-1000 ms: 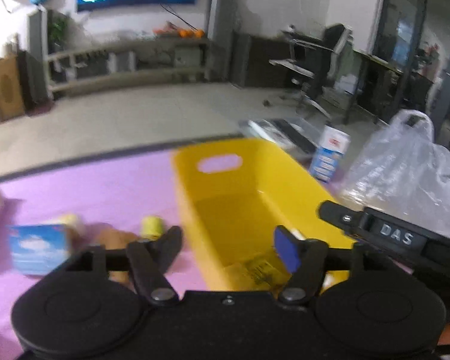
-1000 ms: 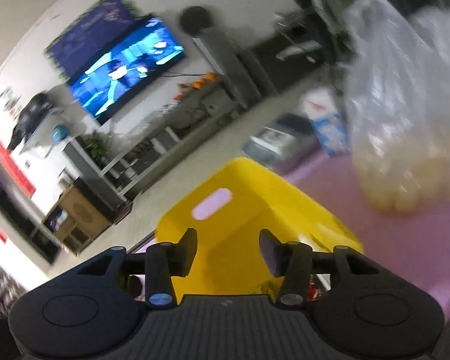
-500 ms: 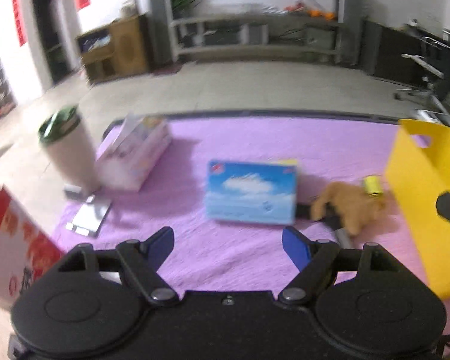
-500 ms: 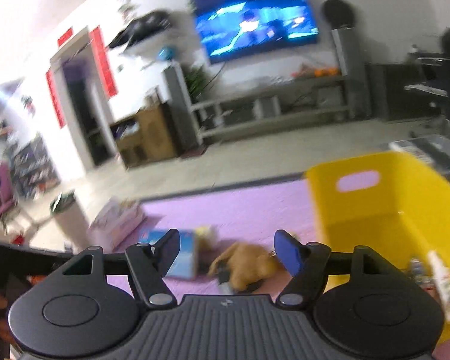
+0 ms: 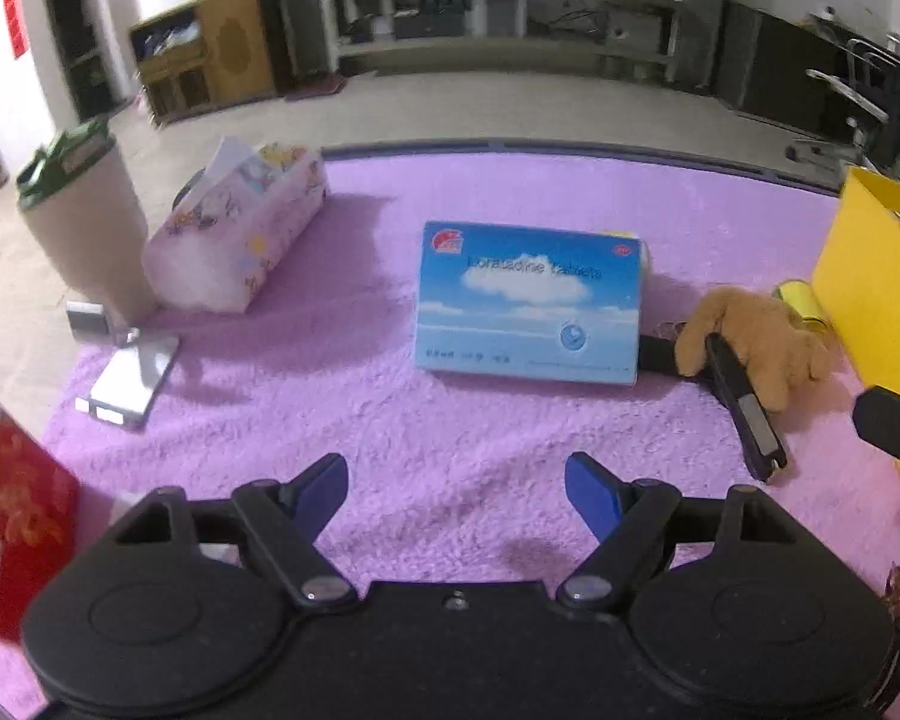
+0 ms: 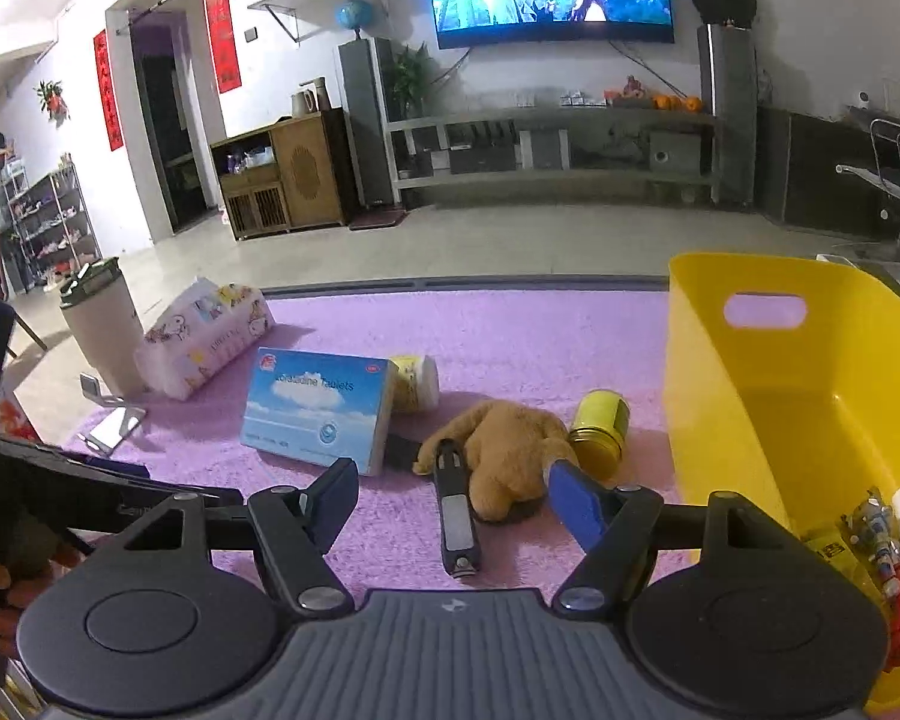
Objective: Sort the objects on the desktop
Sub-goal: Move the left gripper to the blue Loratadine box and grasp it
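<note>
A blue tablet box (image 5: 528, 300) (image 6: 318, 411) lies on the purple mat (image 5: 390, 420). To its right rests a brown plush toy (image 5: 750, 342) (image 6: 504, 450), partly on a black clipper-like tool (image 5: 744, 414) (image 6: 456, 510). A small yellow jar (image 5: 801, 297) (image 6: 600, 423) lies beside the yellow bin (image 6: 810, 390) (image 5: 870, 276). A yellow-labelled bottle (image 6: 414, 381) lies behind the box. My left gripper (image 5: 453, 471) hovers open over bare mat, short of the box. My right gripper (image 6: 453, 480) is open above the tool and toy, touching neither.
A patterned tissue pack (image 5: 240, 234) (image 6: 210, 330), a cup with a green lid (image 5: 78, 210) and a metal phone stand (image 5: 129, 384) stand at the mat's left. A red box (image 5: 6, 534) is at the near left. Small packets and a tube (image 6: 882, 546) lie in the bin.
Both grippers have swung left from over the yellow bin to the objects on the mat. The right jaws have spread wider, and the right view has rolled level.
</note>
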Action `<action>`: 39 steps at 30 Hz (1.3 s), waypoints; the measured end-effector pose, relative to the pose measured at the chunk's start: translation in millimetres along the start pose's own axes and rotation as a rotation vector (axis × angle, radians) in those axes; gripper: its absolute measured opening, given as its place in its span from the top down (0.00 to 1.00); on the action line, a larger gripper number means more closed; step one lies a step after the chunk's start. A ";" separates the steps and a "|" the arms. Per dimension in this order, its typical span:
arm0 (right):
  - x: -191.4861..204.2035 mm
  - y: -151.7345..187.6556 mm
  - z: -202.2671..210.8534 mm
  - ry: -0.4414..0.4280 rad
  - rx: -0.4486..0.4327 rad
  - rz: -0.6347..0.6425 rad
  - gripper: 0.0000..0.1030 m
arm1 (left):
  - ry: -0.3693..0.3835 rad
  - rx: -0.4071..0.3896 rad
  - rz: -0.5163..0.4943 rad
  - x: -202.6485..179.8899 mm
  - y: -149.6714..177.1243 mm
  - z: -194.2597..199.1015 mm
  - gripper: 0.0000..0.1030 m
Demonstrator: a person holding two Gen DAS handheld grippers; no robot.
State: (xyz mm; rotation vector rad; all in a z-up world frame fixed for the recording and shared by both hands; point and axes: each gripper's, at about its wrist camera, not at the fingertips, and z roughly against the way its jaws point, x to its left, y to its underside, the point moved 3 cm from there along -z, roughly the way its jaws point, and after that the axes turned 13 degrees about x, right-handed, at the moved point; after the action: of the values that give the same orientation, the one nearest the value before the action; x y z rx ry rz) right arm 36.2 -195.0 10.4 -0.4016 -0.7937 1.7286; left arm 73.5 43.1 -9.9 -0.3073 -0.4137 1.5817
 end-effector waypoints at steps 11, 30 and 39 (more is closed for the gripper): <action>9.5 2.1 -7.8 0.013 0.029 0.042 0.29 | 0.100 0.006 0.026 14.3 2.5 -2.7 0.22; 4.8 -1.7 -2.1 -0.062 0.051 0.008 0.29 | 0.227 -0.046 0.086 33.5 -73.1 -57.4 0.18; 0.5 -4.8 -3.0 -0.063 0.047 -0.011 0.29 | 0.415 0.063 0.043 37.0 -70.5 -74.0 0.24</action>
State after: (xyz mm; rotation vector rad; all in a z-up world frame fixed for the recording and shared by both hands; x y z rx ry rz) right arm 41.4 -192.9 11.6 -0.3116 -0.7976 1.7531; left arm 167.2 87.3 -42.8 -0.5844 -0.0360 1.5220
